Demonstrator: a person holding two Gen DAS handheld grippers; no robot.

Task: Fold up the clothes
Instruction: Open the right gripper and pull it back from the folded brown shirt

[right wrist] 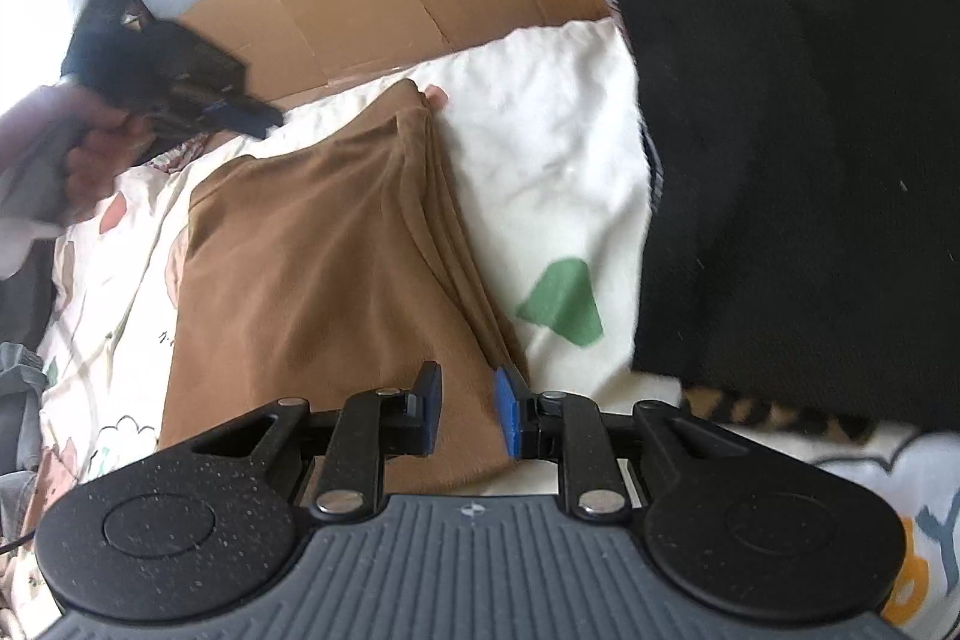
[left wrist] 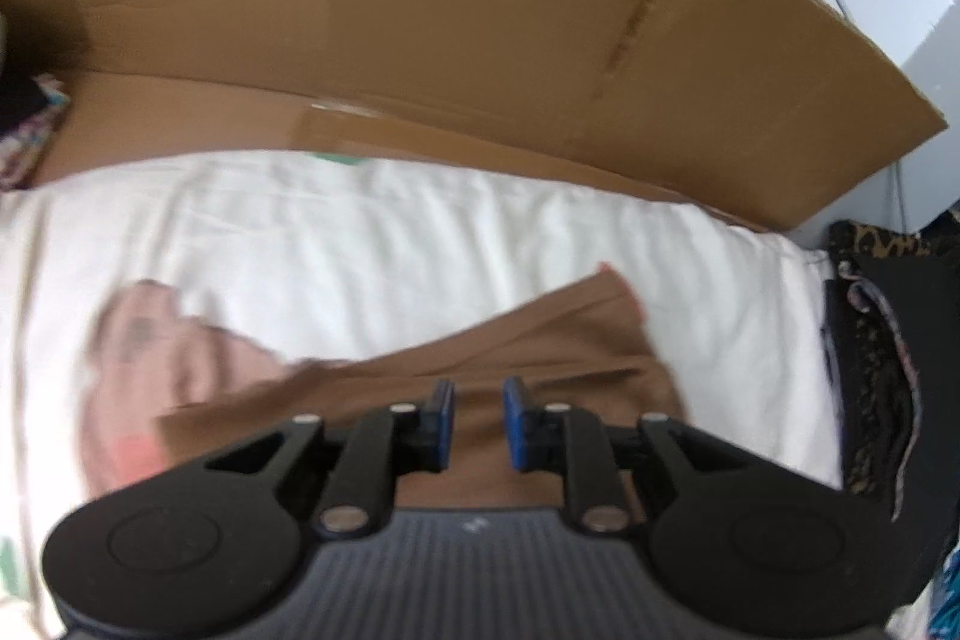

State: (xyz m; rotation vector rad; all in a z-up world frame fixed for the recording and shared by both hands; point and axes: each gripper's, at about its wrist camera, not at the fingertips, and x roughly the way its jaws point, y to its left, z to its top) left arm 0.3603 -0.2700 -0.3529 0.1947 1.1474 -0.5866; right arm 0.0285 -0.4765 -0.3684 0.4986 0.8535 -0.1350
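Two tools over one brown garment (right wrist: 312,256), and both stand with their pads spread apart, pinching nothing: the right tool (right wrist: 467,409) hangs over the near right corner of the cloth, the left tool (left wrist: 478,421) over its other side, seen from the right wrist as a dark blur held in a hand (right wrist: 90,154) at the far left. That brown garment lies on the bed (right wrist: 540,148), on a cream sheet with printed patches, already laid in a rough rectangle with several layered pleats stacked along its right edge; that would suit a piece part-way folded just as well as one folded and let go, so I won't call the stage. If another fold is wanted, my judgement is that the grip should take all the stacked layers at a corner together, low and square, since thin soft cloth like this will likely slip and fan out if only the top ply is caught. Room now: open sheet lies to the right of the garment up to a black garment (right wrist: 792,160), which crowds the right side; a cardboard sheet (left wrist: 420,10) stands along the far edge like a wall. The left wrist view is smeared, so how the near left edge lies is hard to read.
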